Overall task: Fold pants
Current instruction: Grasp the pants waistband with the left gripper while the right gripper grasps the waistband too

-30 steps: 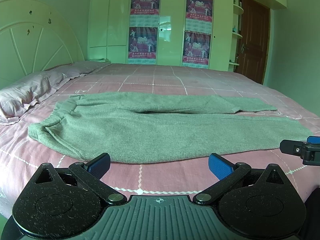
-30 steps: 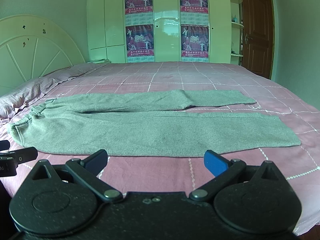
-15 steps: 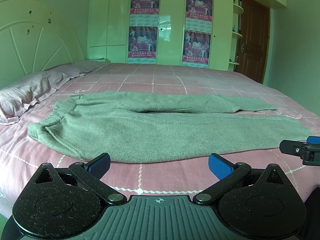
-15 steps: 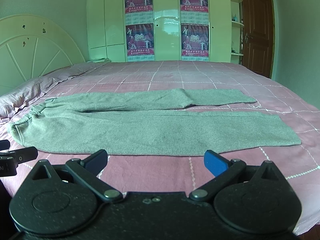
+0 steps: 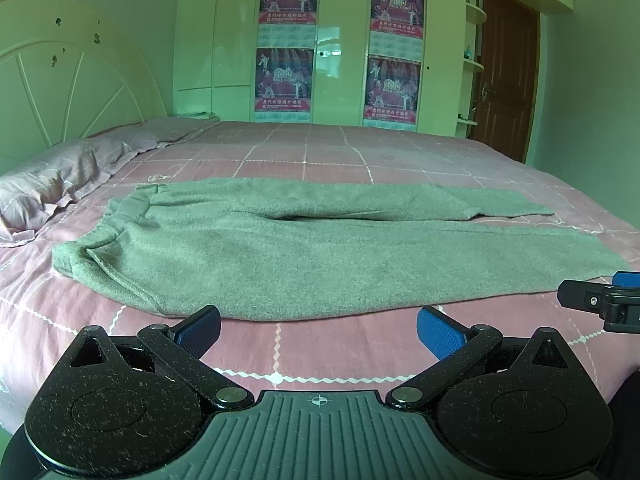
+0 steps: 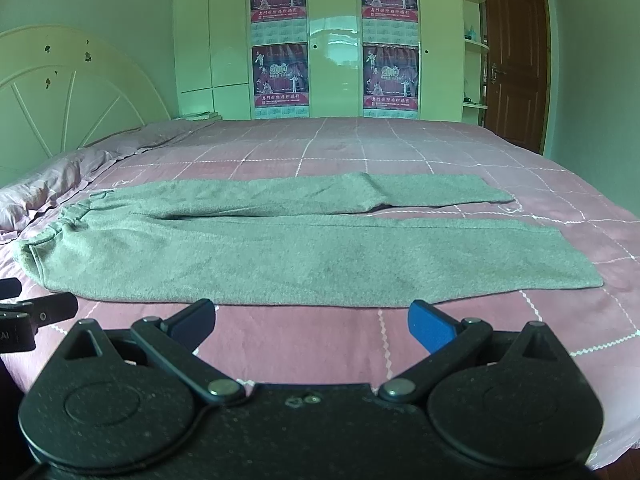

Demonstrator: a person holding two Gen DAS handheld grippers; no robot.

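Grey-green pants (image 5: 304, 256) (image 6: 280, 248) lie flat across the pink checked bed, waistband at the left near the pillow, both legs stretched to the right. My left gripper (image 5: 318, 330) hovers open over the bed's near edge, just short of the pants' near hem, holding nothing. My right gripper (image 6: 310, 324) is open too, in front of the near leg's middle. The right gripper's tip (image 5: 600, 302) shows at the right edge of the left wrist view; the left gripper's tip (image 6: 36, 312) shows at the left edge of the right wrist view.
A pink pillow (image 5: 48, 188) lies at the left under a cream headboard (image 5: 72, 80). White wardrobes with posters (image 5: 284, 44) line the far wall, and a brown door (image 5: 504, 76) stands at the back right. Bare bedspread (image 5: 360, 148) lies beyond the pants.
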